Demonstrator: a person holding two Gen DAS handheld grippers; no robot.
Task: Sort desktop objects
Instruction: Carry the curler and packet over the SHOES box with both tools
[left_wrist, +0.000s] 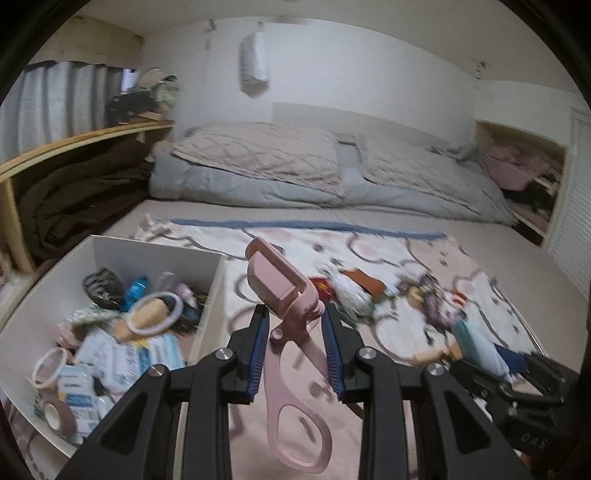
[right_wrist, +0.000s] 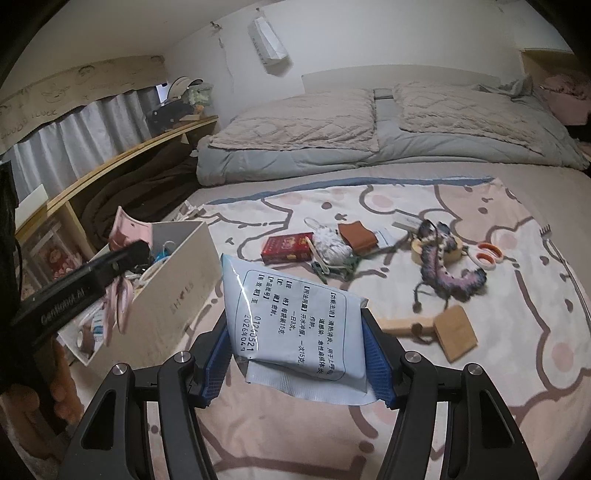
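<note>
Left wrist: my left gripper (left_wrist: 294, 317), jaws clamped on the pink scissors (left_wrist: 291, 325), hangs just right of the white box (left_wrist: 207, 295). Right wrist: my right gripper (right_wrist: 295, 343), jaws half-spread, grips the blue sachet (right_wrist: 291, 325) above the bed, box to its left.

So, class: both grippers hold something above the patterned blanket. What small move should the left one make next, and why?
Probably carry the pink scissors a little left, over the white box. The left gripper has its fingers shut on them, clear of the blanket, and the box beside it already holds sorted items.
</note>
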